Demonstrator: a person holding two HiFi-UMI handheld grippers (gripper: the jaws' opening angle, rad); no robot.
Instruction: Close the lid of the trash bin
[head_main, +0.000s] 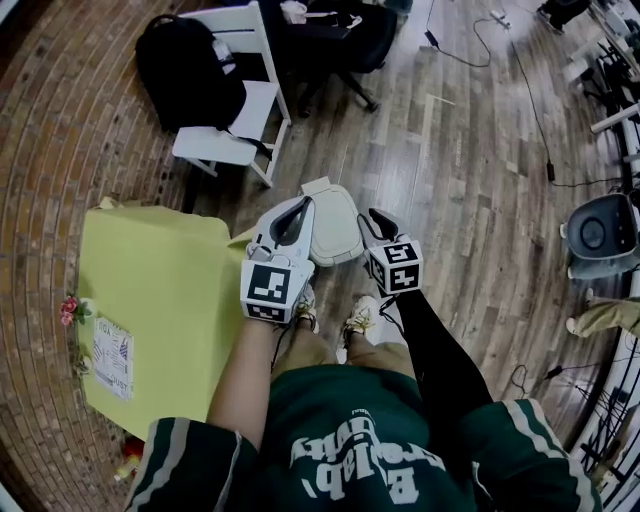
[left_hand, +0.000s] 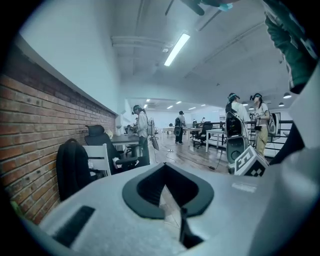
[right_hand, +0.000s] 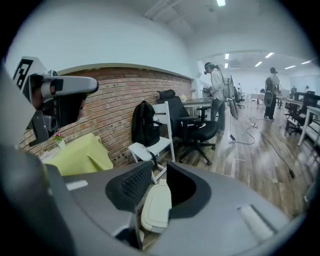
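Beneath both tongs sits the trash bin (head_main: 335, 235), lid down (left gripper (head_main: 305, 205) pinched together, right gripper (head_main: 375, 213) apart).

open wooden floor (head_main: 450, 230) spread to the right of and beyond the trash bin (head_main: 340, 236), crossed only by a thin cable (head_main: 531, 100), with a grey round unit (head_main: 598, 232) well apart at the far right. a table under yellow cloth (head_main: 160, 290) stood just beside the bin's left, backed by a brick wall (head_main: 50, 150). a white chair (head_main: 250, 120) bearing a black backpack (head_main: 185, 70) and a black office chair (head_main: 345, 45) blocked the side beyond and to the left. the person's shoes (head_main: 358, 318) hemmed the near side. the right gripper (right_hand: 159, 170), jaws apart, had an unobstructed line down to the bin's top.
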